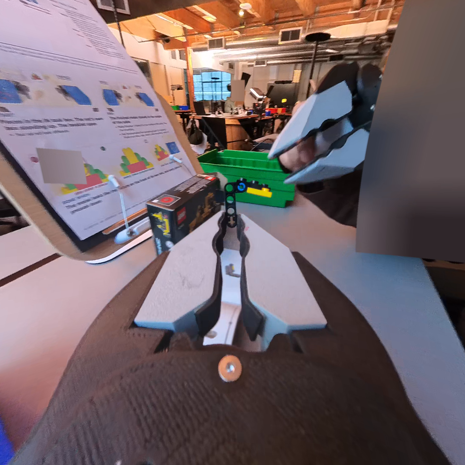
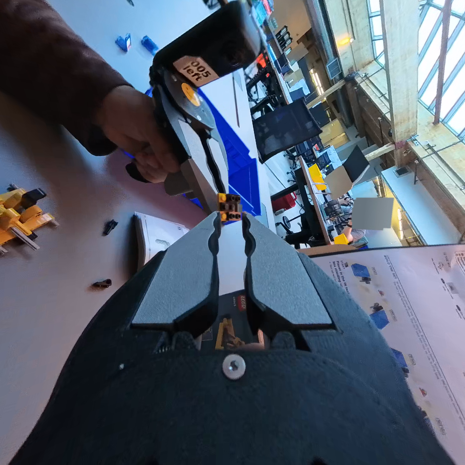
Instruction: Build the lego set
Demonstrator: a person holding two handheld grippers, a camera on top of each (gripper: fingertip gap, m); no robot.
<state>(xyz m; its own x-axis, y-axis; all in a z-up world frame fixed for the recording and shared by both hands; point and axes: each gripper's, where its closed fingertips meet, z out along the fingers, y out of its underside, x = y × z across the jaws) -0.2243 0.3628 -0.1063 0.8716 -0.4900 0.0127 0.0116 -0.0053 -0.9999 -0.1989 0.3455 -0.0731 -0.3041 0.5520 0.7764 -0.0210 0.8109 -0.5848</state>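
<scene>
Left wrist view: left gripper (image 1: 231, 221) pinches the beam (image 1: 230, 205) upright, yellow brick (image 1: 260, 192) off its top; right gripper (image 1: 283, 163) open, just right above it.

Overhead run exposed wooden beams (image 1: 201, 17) with pale ducts (image 1: 276, 47) slung beneath them, and a small ceiling lamp (image 1: 241, 12) glows at 12 o'clock. Straight ahead at 12, a gridded window (image 1: 211, 84) shines blue-white on the far wall. Wooden desks (image 1: 234, 123) crowd the middle of the room, with dark monitors (image 1: 283, 91) toward 1 o'clock. In the right wrist view, tall bright windows (image 2: 450, 63) fill the 2 o'clock corner, beside a black office chair (image 2: 284, 128).
</scene>
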